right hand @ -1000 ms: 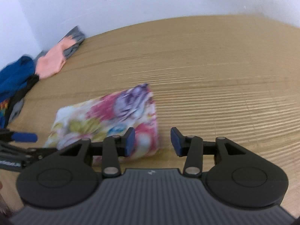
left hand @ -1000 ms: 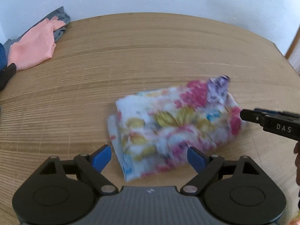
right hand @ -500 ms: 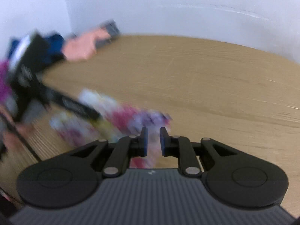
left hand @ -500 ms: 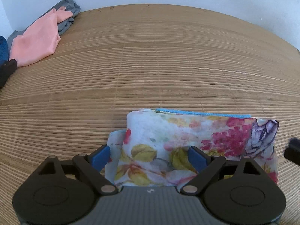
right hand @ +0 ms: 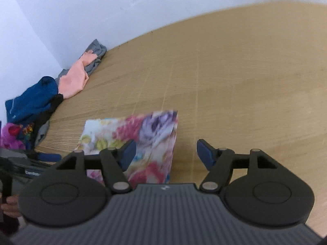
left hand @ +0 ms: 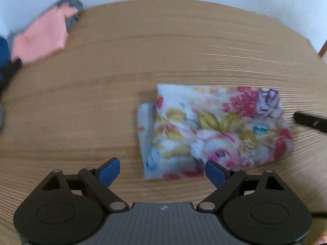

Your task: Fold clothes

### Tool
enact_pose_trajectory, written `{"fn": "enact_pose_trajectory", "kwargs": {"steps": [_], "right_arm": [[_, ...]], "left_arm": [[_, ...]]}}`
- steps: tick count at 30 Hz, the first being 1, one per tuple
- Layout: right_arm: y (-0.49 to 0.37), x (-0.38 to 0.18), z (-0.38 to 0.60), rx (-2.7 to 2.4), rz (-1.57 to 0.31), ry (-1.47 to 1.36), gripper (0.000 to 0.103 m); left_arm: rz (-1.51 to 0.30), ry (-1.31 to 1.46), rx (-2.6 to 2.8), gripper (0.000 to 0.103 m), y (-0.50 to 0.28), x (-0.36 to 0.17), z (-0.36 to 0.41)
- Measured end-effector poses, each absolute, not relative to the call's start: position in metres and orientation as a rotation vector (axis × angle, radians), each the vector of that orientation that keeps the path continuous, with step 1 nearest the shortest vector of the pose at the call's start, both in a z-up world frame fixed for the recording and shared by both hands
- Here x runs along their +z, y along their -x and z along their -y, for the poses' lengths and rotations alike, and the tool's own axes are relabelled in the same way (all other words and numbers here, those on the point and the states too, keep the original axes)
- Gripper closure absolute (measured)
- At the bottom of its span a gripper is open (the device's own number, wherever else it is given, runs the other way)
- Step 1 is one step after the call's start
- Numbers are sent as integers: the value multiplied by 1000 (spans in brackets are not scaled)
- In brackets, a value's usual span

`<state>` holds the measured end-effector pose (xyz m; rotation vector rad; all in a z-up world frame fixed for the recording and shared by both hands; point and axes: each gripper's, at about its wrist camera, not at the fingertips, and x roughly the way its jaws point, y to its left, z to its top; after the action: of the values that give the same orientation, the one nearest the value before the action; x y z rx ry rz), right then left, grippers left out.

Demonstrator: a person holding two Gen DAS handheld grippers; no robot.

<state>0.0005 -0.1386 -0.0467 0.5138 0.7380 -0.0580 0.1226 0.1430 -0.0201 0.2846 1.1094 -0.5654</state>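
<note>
A folded floral cloth (left hand: 214, 130) lies flat on the wooden table (left hand: 143, 51); in the right wrist view the floral cloth (right hand: 143, 143) sits just ahead and left of centre. My left gripper (left hand: 162, 172) hovers over the cloth's near left corner, jaws wide apart, nothing between the pads. My right gripper (right hand: 165, 153) stands over the cloth's right edge with its jaws opening; only the edge of the cloth lies below the gap, unpinched. The right gripper's black finger (left hand: 310, 120) shows at the cloth's right side in the left wrist view.
A pink garment (left hand: 43, 38) on a grey one (left hand: 71, 10) lies at the table's far left corner by the white wall. Blue (right hand: 30, 102), black and magenta (right hand: 12, 136) clothes are heaped along the left edge. A person's hand (right hand: 10, 204) shows at lower left.
The right gripper's jaws went from half apart to nearly closed and now stand wide. The left gripper drew back from the cloth, which now lies further ahead and to the right in its view.
</note>
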Motion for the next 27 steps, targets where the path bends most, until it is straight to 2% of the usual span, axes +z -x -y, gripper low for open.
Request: {"fn": "enact_pose_trajectory", "kwargs": {"steps": [8,13,15,16,17,18,20,27], "right_arm": [[-29,-67,102,-90,-739,-365,34],[-41,-71,79,-80,-728,-206,34],[-43,-72,71,-77,-720,-152,37],[-43,-72,70,-64,-713,-151,56],[-41,-71,70,-45,-705,-172,81],[-41,-70,71,-35,-699,-186,87],[-41,-68,70,-39,-694,-186,91],[-51,-63,86,-39,-700,-239,92]], "left_arm": [[-1148,-166,-565,10,-153,-31,-141],[-1112,-220,-547,11,-153,-32,-130],[-1078,-263,-542,25,-146,-31,-124],[-1061,-269,-560,33,-143,-30,-123],[-1054,-260,-589,55,-139,-28,-122],[-1058,-247,-620,74,-137,-26,-120],[-1060,-231,-649,89,-134,-25,-117],[-1038,-231,-682,91,-143,-23,-105]]}}
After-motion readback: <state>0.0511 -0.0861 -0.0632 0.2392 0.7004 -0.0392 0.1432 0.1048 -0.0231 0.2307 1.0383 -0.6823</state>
